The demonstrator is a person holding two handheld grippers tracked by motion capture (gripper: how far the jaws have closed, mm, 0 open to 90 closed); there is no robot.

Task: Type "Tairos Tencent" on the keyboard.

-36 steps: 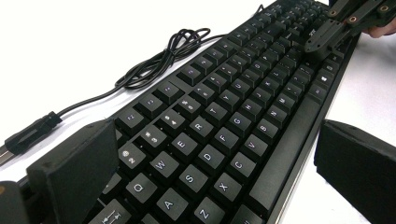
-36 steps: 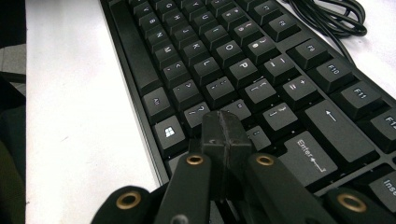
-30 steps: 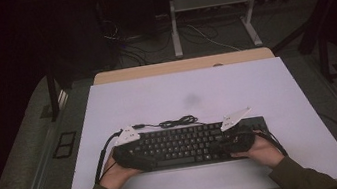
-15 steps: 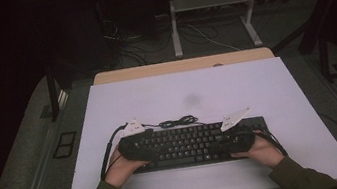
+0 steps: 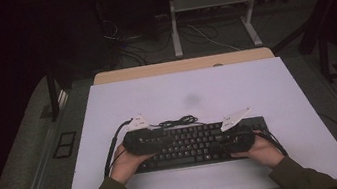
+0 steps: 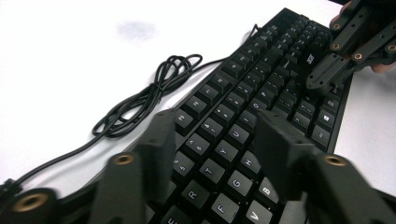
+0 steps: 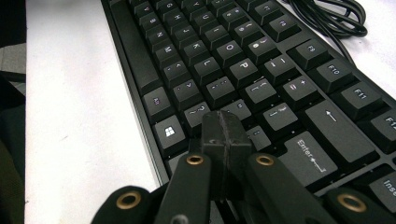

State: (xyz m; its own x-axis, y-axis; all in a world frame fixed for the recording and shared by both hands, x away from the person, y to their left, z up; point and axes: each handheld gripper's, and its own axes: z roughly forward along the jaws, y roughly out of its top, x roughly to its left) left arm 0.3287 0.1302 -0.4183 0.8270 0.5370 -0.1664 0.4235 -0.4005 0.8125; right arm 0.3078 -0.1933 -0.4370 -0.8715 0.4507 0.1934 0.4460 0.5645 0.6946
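Lying near the white table's (image 5: 277, 88) front edge, the black keyboard (image 5: 191, 144) was overhung by both grippers: the left gripper (image 6: 219, 140), jaws just narrowing with nothing gripped, and the right gripper (image 7: 225, 135), jaws closed empty.
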